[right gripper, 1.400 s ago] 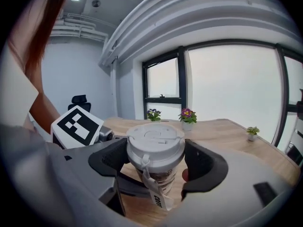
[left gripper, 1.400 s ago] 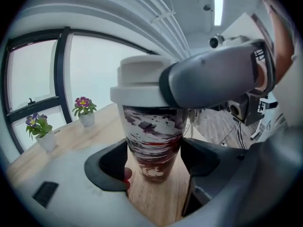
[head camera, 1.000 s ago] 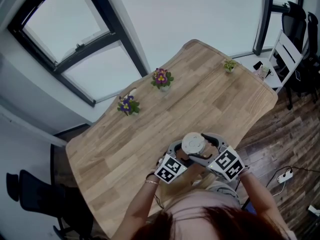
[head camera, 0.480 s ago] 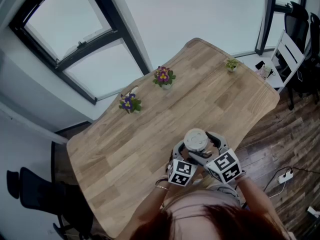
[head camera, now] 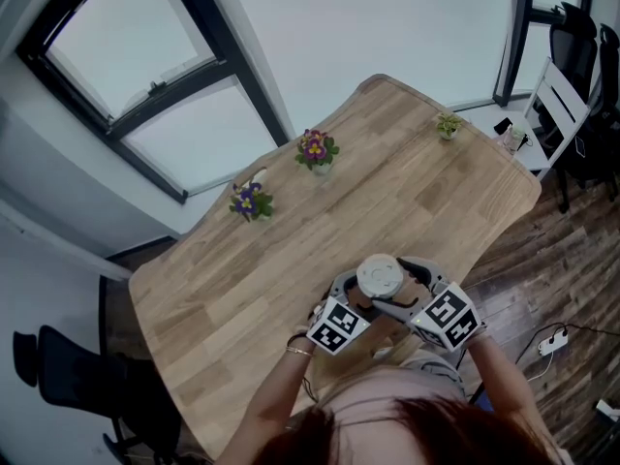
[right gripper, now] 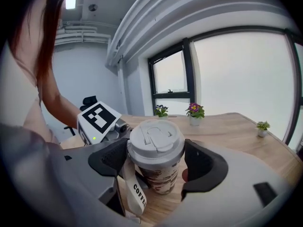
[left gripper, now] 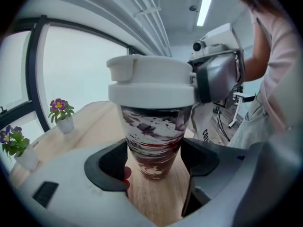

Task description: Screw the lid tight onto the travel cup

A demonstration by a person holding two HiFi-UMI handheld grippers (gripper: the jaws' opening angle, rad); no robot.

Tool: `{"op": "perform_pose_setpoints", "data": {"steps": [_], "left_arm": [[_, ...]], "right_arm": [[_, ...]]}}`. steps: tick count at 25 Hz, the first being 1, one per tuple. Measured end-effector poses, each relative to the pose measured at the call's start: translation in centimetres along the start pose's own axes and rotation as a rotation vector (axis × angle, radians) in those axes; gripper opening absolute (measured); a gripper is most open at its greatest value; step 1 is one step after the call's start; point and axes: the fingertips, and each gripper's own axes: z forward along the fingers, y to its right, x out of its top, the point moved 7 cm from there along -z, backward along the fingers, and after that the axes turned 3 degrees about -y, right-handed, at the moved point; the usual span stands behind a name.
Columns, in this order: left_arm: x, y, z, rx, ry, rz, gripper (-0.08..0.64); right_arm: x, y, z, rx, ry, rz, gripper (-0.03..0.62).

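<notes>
Jaws of left gripper (left gripper: 155,163) around cup (left gripper: 154,134), below lid (left gripper: 151,86)

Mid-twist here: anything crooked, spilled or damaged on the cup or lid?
Nothing stands out. The lid sits level on the upright travel cup, and no spill shows on the table around it.

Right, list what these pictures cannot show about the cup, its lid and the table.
- Threads: both gripper views, hidden under the skirt of the lid, so tightness cannot be told.
- Base of the travel cup: head view, covered by the lid, the left gripper and the right gripper.
- Cup print: left gripper view, blurred.
- Near edge of the table: head view, hidden by the person's arms and hair.
</notes>
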Motion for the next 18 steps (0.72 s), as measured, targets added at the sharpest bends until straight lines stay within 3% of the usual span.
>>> {"op": "perform_pose_setpoints", "data": {"steps": [5,8,10,18], "left_arm": [[0.1,0.9,0.7,0.202,0.017,-0.118,0.345],[0.2,1.1,0.8,0.274,0.041,-0.166,0.345],[0.1,1.0,0.8,0.248,0.048,-0.152,0.345],[-0.2,0.3,0.0,-0.034,0.013,0.032,0.345]], "right_arm": [[-0.5,-0.6,0.2,-0.173,0.061,0.070,0.371],[-0.4,-0.6,0.4,-0.171,0.065,0.093,0.371],[-0.2,-0.5,0.2,-0.119,0.054,0.088,0.372],[-0.6,0.3,-0.9,0.024,-0.022,-0.009,0.371]]}}
